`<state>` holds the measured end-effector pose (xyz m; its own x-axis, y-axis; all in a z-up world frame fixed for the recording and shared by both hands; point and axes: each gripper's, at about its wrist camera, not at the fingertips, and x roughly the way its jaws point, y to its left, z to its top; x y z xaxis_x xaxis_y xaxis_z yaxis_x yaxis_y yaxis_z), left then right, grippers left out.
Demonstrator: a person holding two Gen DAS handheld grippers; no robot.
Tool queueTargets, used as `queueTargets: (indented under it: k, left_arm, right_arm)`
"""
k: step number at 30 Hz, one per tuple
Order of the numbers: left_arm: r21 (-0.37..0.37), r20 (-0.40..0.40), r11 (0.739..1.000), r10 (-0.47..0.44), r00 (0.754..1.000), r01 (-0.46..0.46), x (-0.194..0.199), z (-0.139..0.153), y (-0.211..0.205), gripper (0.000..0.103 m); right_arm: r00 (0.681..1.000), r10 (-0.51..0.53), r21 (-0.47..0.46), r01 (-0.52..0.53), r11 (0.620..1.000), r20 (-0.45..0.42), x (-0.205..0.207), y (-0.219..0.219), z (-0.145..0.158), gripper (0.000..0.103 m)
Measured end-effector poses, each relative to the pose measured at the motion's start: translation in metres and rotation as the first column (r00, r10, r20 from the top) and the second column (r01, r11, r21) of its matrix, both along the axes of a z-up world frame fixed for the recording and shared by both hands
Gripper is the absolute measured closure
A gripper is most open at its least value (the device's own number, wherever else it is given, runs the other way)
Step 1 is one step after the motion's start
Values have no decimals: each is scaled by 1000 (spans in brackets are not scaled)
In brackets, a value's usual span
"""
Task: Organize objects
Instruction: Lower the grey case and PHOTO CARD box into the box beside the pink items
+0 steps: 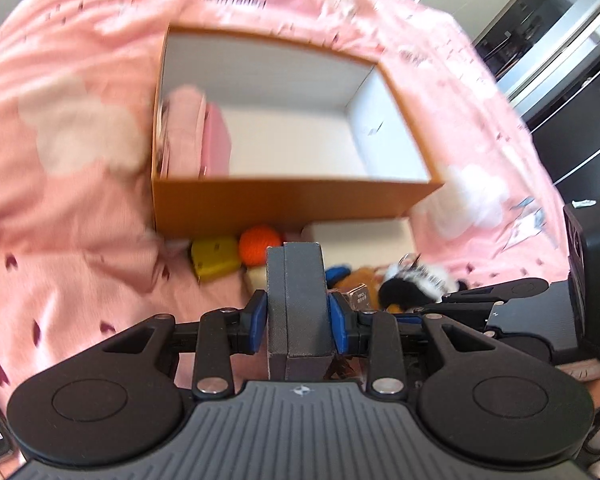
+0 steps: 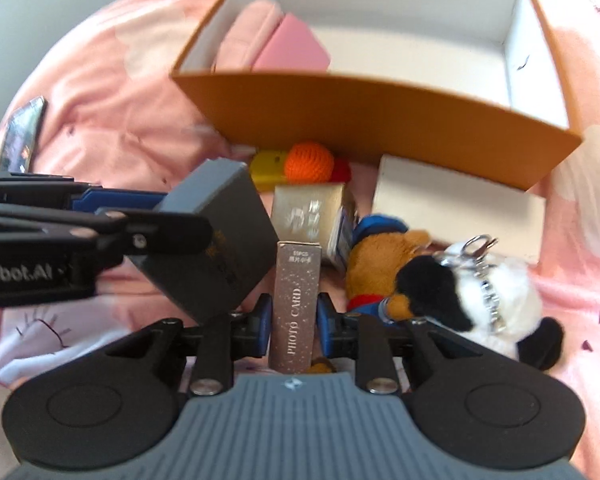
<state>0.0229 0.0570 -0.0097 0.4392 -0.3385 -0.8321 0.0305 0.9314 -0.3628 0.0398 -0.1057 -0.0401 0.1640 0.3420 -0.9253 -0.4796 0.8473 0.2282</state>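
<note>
My left gripper is shut on a dark grey box, held upright in front of an open orange box. The grey box also shows in the right wrist view, with the left gripper's fingers reaching in from the left. My right gripper is shut on a glittery brown "PHOTO CARD" box. The orange box holds a pink item at its left side. Below it lie an orange ball, a yellow toy, a gold box, a white box and plush toys.
Everything lies on a pink patterned bedsheet. A phone lies on the sheet at the left. Dark furniture stands beyond the bed at the right. The right gripper's body is close by in the left wrist view.
</note>
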Motion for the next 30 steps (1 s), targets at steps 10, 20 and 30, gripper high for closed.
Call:
queueTargets:
  k: [10,20,30]
  left_arm:
    - [-28,136,1000,-6,991,10,13,39,-7,66]
    - [-45,232,999,-10,973,20,41,66,-9,66]
    - [-27,259,999,40,965,-34,83,52,-16,66]
  right_arm:
    - [987,-119,150,102,983,104,23,-36,57,79]
    - [967,-182,242,136,961,176,50,-50,93,79]
    - [946,-257,309,190,932,195,94,-59,103,79]
